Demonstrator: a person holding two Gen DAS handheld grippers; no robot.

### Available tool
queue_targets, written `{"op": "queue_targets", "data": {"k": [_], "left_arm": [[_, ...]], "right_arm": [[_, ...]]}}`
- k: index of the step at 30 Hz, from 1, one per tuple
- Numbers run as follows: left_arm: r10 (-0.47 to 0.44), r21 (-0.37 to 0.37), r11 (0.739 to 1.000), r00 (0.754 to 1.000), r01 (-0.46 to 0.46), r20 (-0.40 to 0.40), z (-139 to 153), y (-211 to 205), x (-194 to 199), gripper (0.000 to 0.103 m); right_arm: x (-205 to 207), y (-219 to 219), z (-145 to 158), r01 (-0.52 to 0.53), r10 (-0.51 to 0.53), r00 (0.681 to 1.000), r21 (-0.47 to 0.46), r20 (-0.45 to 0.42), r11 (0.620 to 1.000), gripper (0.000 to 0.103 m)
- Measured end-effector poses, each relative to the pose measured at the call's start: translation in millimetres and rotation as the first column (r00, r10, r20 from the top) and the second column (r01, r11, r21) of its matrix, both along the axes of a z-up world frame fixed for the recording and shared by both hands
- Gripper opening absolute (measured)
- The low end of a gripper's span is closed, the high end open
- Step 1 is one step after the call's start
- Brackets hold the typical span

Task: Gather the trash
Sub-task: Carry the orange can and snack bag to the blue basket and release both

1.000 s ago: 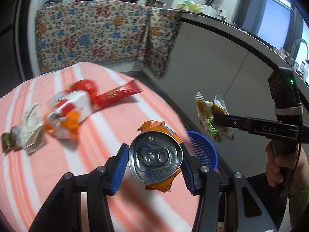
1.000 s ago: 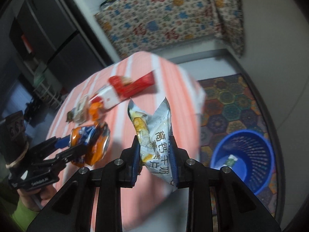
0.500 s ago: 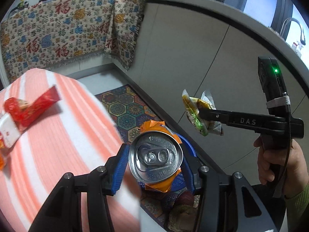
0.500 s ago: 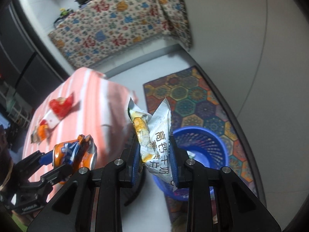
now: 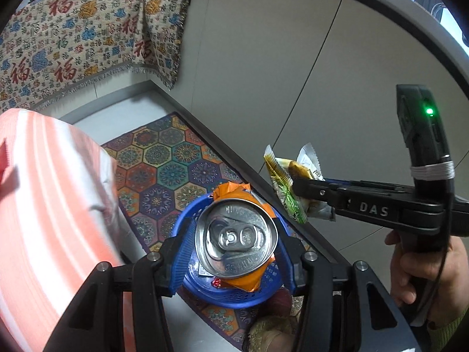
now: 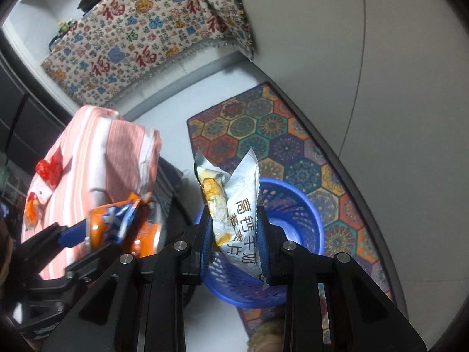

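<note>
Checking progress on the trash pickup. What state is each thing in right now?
Left claw: shut on the can.
Can: crushed, opened, held above the bin.
Right claw: shut on the snack wrapper.
Snack wrapper: torn open, held over the bin.
Blue bin: upright on the floor, some trash already inside.
Red wrapper: lying on the table.

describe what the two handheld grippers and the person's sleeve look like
Both grippers are black, with silver bolts at the joints and ribbed blue pads on their fingers. The right gripper bears white "DAS" lettering, a green light on its upright black handle, a grey band and a thin black cable. The sleeve is green knit.
</note>
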State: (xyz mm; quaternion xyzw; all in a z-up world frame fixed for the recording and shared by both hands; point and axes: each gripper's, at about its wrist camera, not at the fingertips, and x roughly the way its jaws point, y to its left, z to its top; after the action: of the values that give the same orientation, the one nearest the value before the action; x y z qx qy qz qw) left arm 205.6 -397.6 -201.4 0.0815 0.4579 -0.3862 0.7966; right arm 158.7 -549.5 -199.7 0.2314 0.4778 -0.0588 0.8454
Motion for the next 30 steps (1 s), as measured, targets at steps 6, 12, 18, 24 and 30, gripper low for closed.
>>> {"op": "queue_targets", "data": {"k": [6, 12, 18, 24, 30], "left_arm": [[-0.013, 0.016, 1.0, 1.0, 0.013, -0.011, -14.1, -15.7, 8.1, 0.052], [-0.01, 0.051, 0.999, 0.999, 0.012, -0.034, -30.6, -28.0, 15.3, 0.057], [0.006, 0.042, 0.999, 0.999, -0.004, -0.048, -31.1, -29.8, 20.3, 0.061], [0.037, 0.033, 0.999, 0.999, -0.038, 0.021, -9.0, -9.2, 7.4, 0.061], [0.103, 0.021, 0.994, 0.988, -0.106, 0.115, 20.0, 41.9, -14.4, 0.061]], "right_arm": [[-4.4, -10.8, -2.7, 0.024, -0.024, 1.0, 0.011, -0.011, 1.0, 0.028], [-4.7, -16.2, -4.5, 0.056, -0.056, 0.998, 0.044, 0.002, 0.997, 0.038], [-9.8, -19.6, 10.1, 0.108, -0.109, 0.992, 0.015, 0.059, 0.994, 0.065], [-11.8, -16.1, 24.5, 0.132, -0.126, 0.988, -0.069, 0.087, 0.989, 0.083], [-3.8, 3.9, 37.1, 0.106, -0.091, 0.99, -0.146, 0.106, 0.984, 0.093]]}}
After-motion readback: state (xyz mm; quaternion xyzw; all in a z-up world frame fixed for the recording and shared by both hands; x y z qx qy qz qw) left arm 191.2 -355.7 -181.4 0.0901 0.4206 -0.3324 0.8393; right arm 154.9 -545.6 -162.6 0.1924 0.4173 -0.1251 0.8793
